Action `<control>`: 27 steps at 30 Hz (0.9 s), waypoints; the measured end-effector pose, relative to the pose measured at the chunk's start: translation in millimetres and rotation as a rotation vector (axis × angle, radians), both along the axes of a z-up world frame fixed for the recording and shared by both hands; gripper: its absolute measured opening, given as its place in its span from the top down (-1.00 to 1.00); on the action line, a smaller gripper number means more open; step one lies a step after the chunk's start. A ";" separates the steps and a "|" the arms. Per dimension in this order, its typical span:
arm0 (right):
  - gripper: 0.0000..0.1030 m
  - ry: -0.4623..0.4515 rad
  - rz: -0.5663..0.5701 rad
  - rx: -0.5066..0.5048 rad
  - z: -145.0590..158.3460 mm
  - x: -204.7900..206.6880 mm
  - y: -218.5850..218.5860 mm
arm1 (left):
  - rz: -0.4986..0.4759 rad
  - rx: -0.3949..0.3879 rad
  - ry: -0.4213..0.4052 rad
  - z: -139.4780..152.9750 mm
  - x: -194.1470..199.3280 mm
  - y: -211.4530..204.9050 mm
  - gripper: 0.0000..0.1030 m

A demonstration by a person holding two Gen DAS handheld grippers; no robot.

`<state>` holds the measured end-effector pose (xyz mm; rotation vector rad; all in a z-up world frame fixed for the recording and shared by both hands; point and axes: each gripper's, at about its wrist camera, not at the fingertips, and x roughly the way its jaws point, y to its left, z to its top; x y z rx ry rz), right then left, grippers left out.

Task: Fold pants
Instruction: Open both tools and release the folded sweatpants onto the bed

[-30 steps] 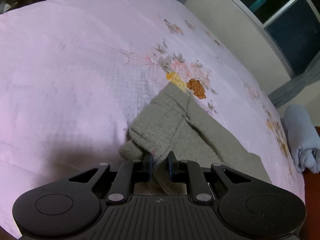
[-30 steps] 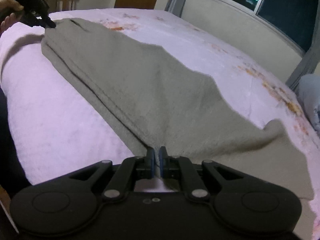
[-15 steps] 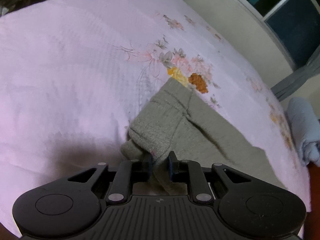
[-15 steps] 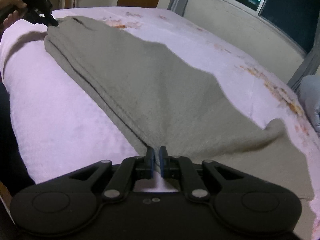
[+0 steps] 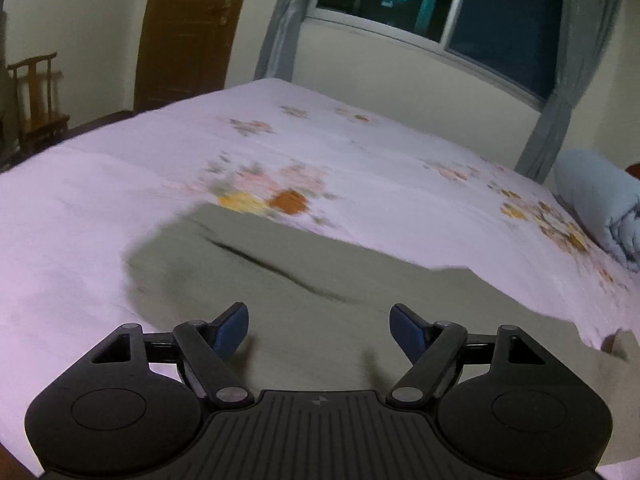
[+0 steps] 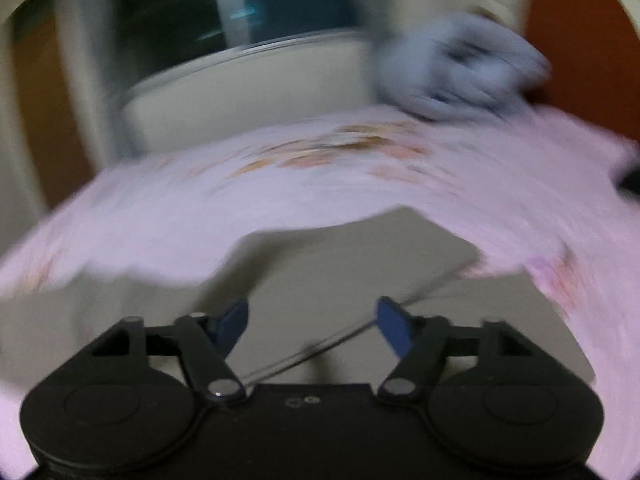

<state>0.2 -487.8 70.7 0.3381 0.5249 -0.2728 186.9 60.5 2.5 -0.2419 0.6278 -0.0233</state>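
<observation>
Fingers spread wide on both grippers, nothing held. Left gripper (image 5: 319,330) hovering over near part of gray pants (image 5: 280,292), blue fingertips (image 5: 232,328) apart with cloth showing between them, no contact visible. Right gripper (image 6: 313,326) likewise open over the pants (image 6: 340,264), fingertips (image 6: 394,326) well apart; right view heavily blurred, so details hard to read.

Pants lying flat on pink floral bed (image 5: 120,184), near edge, stretching from left to right across near side. Dark crease line running diagonally across the fabric in left view; thin dark line, maybe a seam or edge, in right view too. Looks like legs laid one over the other, lengthwise fold probably done, but layer count can't be confirmed. Far edge uneven toward right, small bump of cloth at far right.

Judged progress: early to middle. Left to do: likely cross folds bringing one end over the other, then smoothing.

Rolled pale blue blanket (image 5: 600,204) at far right of bed, well apart from pants. Window (image 5: 440,0) and curtains behind, wooden chair (image 5: 38,96) far left.
</observation>
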 end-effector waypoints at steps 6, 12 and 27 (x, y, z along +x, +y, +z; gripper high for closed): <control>0.29 -0.020 -0.071 0.140 -13.9 10.4 -44.7 | 0.016 0.013 -0.001 -23.1 -6.3 -48.9 -0.50; 0.42 -0.049 -0.166 0.303 -37.9 17.8 -90.1 | -0.004 0.074 0.000 -39.2 -17.0 -59.1 -0.50; 0.96 0.012 -0.230 0.328 -63.8 55.9 -114.2 | -0.026 0.142 0.027 -49.0 -1.3 -76.7 -0.84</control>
